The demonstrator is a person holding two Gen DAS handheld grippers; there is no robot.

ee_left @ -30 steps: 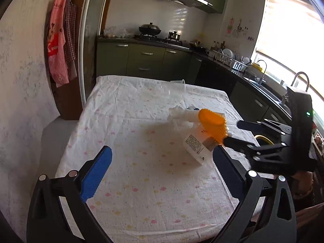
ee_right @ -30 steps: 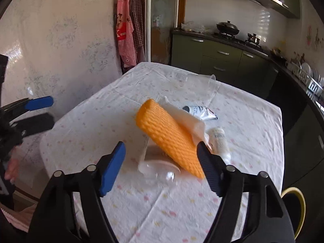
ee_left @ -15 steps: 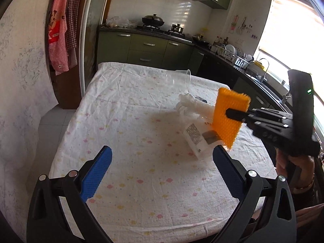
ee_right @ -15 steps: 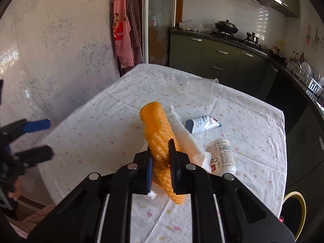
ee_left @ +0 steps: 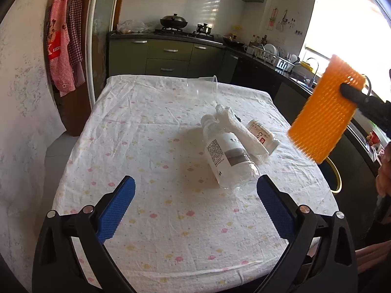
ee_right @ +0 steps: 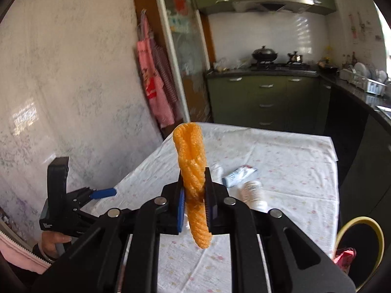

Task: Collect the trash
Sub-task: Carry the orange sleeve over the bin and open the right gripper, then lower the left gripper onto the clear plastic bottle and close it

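Observation:
My right gripper [ee_right: 194,195] is shut on an orange foam net sleeve [ee_right: 191,168] and holds it in the air, right of the table; the sleeve also shows in the left wrist view [ee_left: 325,112]. My left gripper [ee_left: 195,207] is open and empty, low over the near part of the table [ee_left: 151,131]. On the white cloth lie a clear plastic bottle [ee_left: 227,161], a white foam net [ee_left: 244,131], a small white pill bottle [ee_left: 262,135] and a squeezed tube [ee_right: 239,174]. A clear plastic cup [ee_left: 207,85] lies at the far side.
A bin with a yellow rim [ee_right: 359,241] stands on the floor right of the table and holds something red. Green kitchen cabinets [ee_left: 168,56] run behind and to the right. Aprons [ee_left: 63,48] hang on the left wall.
My right gripper closed on the orange sleeve, lifted it off the pile and carried it up and right, away from the table. The left gripper stayed open and came slightly closer.

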